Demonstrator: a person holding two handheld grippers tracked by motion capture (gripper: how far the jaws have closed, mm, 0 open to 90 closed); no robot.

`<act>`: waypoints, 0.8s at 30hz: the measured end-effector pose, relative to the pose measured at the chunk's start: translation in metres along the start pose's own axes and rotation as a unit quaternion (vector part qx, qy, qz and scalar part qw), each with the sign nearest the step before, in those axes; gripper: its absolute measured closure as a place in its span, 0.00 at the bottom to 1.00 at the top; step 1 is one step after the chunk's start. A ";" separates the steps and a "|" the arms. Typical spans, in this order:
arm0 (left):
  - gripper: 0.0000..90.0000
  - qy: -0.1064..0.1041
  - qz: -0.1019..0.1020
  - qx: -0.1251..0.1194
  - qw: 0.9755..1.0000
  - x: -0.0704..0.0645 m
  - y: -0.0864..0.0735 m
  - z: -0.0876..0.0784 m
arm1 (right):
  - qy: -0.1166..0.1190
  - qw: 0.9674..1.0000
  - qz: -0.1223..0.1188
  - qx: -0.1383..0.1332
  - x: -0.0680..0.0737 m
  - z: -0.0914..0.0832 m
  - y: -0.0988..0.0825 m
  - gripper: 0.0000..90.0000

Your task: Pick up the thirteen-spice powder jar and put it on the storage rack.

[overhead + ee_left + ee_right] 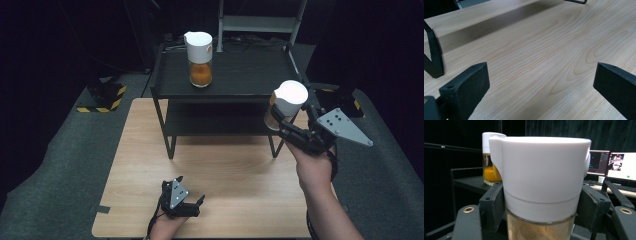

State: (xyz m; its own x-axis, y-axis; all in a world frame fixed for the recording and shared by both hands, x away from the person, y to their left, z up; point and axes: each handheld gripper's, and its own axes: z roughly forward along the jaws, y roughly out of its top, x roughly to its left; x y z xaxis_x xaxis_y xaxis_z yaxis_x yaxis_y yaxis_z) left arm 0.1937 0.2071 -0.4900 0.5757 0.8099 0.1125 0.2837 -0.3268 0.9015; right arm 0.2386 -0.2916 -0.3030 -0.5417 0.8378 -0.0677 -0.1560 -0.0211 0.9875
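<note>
A glass jar (286, 104) with a white lid and tan powder hangs in the air off the right end of the black shelf (235, 77), with my right gripper (281, 119) shut on it. In the right gripper view the jar (541, 177) stands upright between the two pads, which press just below the lid. A second white-lidded jar (199, 60) with orange contents stands on the shelf's top tier, left of centre; it is also in the right gripper view as the jar (489, 160) behind. My left gripper (192, 190) rests low near the table's front edge, open (541, 85), with bare wood between its pads.
The two-tier black shelf stands at the back of the wooden table (225, 170); one of its legs (434, 57) is close to my left gripper. A yellow-and-black striped base (102, 97) sits on the floor at left. Lit monitors (621, 166) stand beyond the shelf.
</note>
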 end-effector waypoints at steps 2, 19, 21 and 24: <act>0.01 -0.001 0.000 0.000 1.000 0.000 0.000 0.000 | -0.001 1.000 -0.001 -0.001 0.000 0.004 0.004 0.34; 0.01 -0.007 -0.006 -0.004 1.000 0.004 -0.001 -0.001 | -0.009 1.000 0.008 -0.002 -0.006 0.042 0.031 0.34; 0.01 -0.008 -0.007 -0.005 1.000 0.004 -0.002 -0.001 | -0.008 1.000 0.009 0.000 -0.007 0.048 0.032 0.34; 0.01 -0.009 -0.008 -0.005 1.000 0.005 -0.002 -0.001 | -0.010 1.000 0.009 0.000 -0.007 0.055 0.034 0.34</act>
State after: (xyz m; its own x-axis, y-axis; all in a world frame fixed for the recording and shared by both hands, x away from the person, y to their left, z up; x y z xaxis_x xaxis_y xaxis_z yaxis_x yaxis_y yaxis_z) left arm 0.1952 0.2122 -0.4909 0.5842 0.8066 0.0904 0.2851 -0.3083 0.9076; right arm 0.2824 -0.2685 -0.2612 -0.5277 0.8481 -0.0473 -0.1460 -0.0357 0.9886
